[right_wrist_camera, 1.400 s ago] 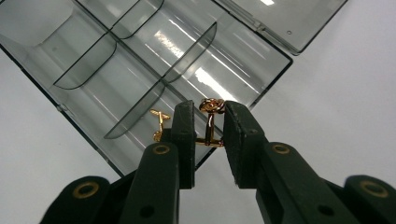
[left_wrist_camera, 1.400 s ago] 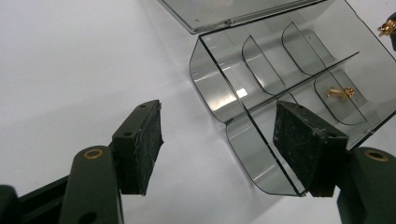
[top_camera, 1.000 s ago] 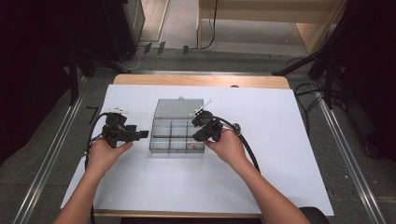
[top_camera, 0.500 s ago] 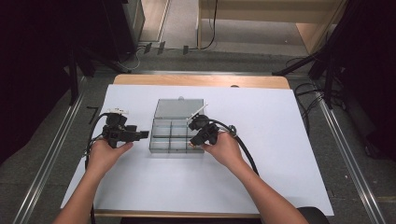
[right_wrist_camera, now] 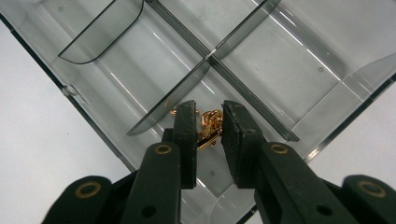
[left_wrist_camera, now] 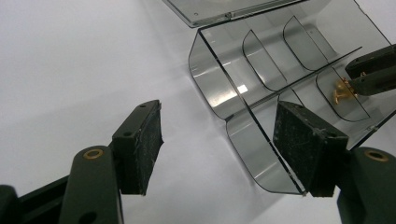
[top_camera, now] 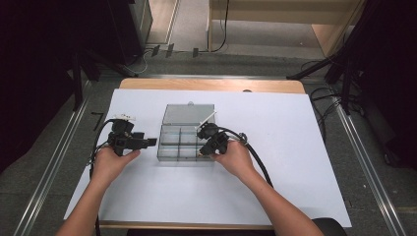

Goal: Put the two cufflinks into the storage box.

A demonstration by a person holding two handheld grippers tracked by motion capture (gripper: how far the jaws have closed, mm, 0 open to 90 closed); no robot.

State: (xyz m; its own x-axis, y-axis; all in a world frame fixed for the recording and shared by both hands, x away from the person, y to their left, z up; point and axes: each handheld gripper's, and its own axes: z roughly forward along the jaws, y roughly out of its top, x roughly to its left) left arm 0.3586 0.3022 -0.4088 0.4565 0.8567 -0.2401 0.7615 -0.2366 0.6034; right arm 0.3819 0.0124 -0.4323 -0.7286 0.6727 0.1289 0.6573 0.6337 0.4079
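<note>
Two hand-held grippers work at a clear box (top_camera: 186,142) on the white surface (top_camera: 295,147). At 9 o'clock of the box, the left hand-held gripper (top_camera: 147,141) rests just beside its wall, jaws spread and released. The box lid (top_camera: 189,113) lies open at 12 o'clock. Over the 4 o'clock compartment, the right hand-held gripper (right_wrist_camera: 208,126) is nearly clenched around a gold trinket (right_wrist_camera: 208,127) there.
</note>
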